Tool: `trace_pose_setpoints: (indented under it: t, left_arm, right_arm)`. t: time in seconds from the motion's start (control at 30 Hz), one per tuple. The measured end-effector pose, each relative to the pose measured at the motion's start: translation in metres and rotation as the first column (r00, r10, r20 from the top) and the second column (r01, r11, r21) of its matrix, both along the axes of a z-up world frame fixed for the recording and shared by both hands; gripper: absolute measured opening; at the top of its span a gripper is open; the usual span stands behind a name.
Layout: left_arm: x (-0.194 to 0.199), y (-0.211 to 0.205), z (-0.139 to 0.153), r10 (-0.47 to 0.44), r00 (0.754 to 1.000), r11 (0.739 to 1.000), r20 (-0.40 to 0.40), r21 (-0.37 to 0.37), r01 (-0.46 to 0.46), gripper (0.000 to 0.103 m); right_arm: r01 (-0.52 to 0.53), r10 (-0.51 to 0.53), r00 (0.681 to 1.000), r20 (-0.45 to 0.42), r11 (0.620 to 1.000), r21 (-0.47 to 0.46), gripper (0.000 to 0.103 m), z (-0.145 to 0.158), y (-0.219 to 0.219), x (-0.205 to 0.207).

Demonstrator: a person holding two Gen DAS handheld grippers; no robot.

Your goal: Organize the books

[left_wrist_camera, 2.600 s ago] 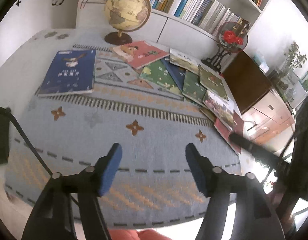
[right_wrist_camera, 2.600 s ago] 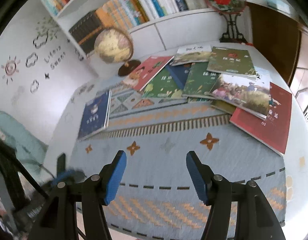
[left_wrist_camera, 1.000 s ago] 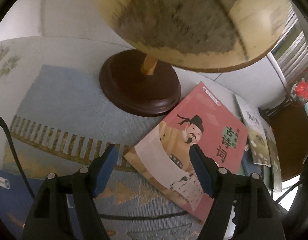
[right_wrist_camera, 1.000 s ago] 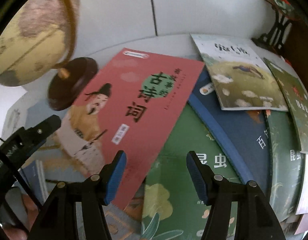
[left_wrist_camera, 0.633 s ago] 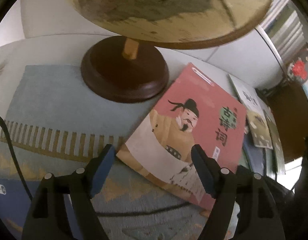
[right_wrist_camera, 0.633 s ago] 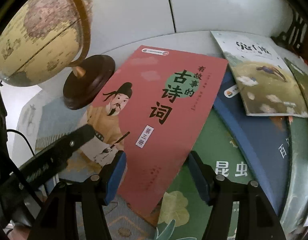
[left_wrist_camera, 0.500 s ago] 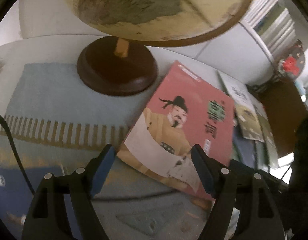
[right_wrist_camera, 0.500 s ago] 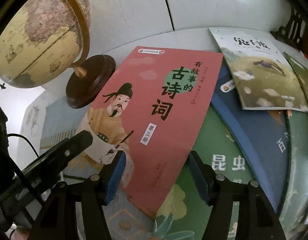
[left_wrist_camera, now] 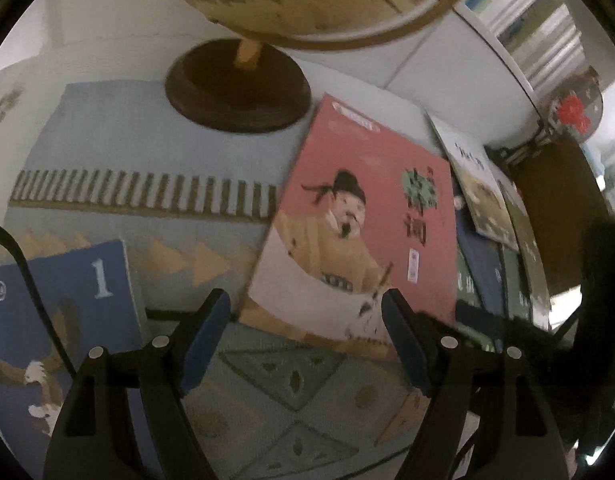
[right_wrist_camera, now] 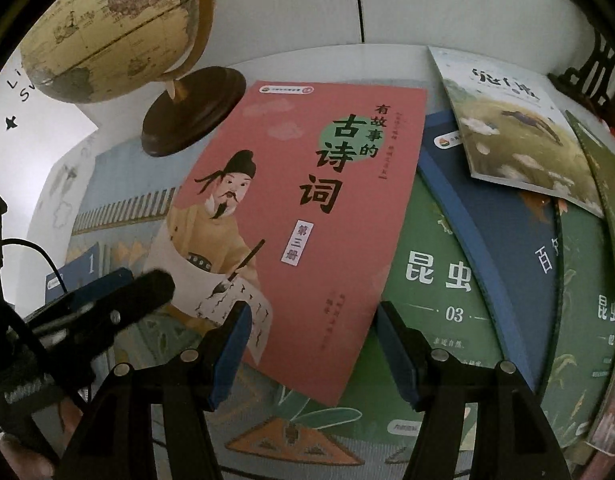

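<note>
Pink poetry book [right_wrist_camera: 307,216], cover up, flat on patterned runner [left_wrist_camera: 119,140] toward far edge of the desk, beside globe base [left_wrist_camera: 237,84]. Long axis diagonal: title corner toward back wall, near corner overlapping green insect book [right_wrist_camera: 439,280], which itself rests on a dark blue book [right_wrist_camera: 503,216]. Loosely fanned pile, so top one probably first to go. Separate blue eagle book [left_wrist_camera: 63,300] well apart at left edge of runner, likely start of a stack.

Left gripper [left_wrist_camera: 305,338] spread, nothing between pads, hovering over near-left edge of pink book; not touching as far as visible. Right gripper [right_wrist_camera: 311,350] also spread, empty, poised over near-right corner. Paired approach suggests a two-sided lift of the thin cover. Contact not yet made.
</note>
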State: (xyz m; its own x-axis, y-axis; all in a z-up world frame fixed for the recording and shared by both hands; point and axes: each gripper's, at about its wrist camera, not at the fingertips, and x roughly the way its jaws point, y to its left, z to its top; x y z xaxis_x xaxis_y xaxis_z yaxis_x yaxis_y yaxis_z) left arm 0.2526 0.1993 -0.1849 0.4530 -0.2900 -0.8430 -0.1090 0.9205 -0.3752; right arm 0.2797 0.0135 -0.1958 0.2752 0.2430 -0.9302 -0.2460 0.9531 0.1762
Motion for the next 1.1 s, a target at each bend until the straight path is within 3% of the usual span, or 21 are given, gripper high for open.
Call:
trace_pose_setpoints:
  t: [0.17, 0.37, 0.43, 0.6, 0.77, 0.9, 1.03, 1.1]
  left_arm:
    - [0.008, 0.008, 0.006, 0.059, 0.998, 0.998, 0.019, 0.018, -0.060, 0.076]
    - [0.024, 0.006, -0.009, 0.075, 0.997, 0.996, -0.033, 0.055, -0.073, 0.077]
    - [0.024, -0.002, -0.011, 0.013, 0.999, 1.000, -0.037, -0.015, -0.014, 0.077]
    - [0.014, -0.018, -0.010, -0.039, 0.998, 0.999, -0.044, 0.013, 0.040, 0.078]
    - [-0.013, -0.019, 0.000, -0.037, 0.999, 0.992, -0.025, -0.122, 0.034, 0.078]
    - [-0.038, -0.035, -0.001, -0.080, 0.996, 0.986, -0.032, -0.152, 0.074, 0.078]
    - [-0.050, -0.052, -0.011, -0.113, 0.992, 0.988, -0.060, -0.115, 0.105, 0.078]
    - [-0.056, -0.054, -0.010, -0.083, 0.996, 0.995, -0.030, -0.063, 0.081, 0.078]
  right_arm:
    - [-0.001, 0.001, 1.000, -0.004, 1.000, 0.002, 0.063, 0.000, 0.003, 0.003]
    - [0.006, -0.006, 1.000, -0.007, 1.000, 0.001, 0.063, 0.000, 0.001, 0.007]
    - [0.001, -0.001, 1.000, -0.008, 1.000, 0.005, 0.065, 0.000, 0.001, 0.008]
    - [-0.010, 0.010, 1.000, -0.009, 1.000, 0.005, 0.065, 0.002, -0.004, 0.006]
    - [-0.030, 0.030, 0.999, -0.009, 0.999, 0.016, 0.065, 0.015, -0.018, -0.004]
    - [-0.055, 0.055, 0.998, -0.015, 0.998, -0.010, 0.065, 0.023, -0.031, -0.020]
    - [-0.044, 0.043, 0.998, -0.048, 0.999, -0.018, 0.065, 0.017, -0.049, -0.035]
    - [-0.021, 0.023, 0.996, -0.092, 1.000, 0.018, 0.065, 0.010, -0.058, -0.038]
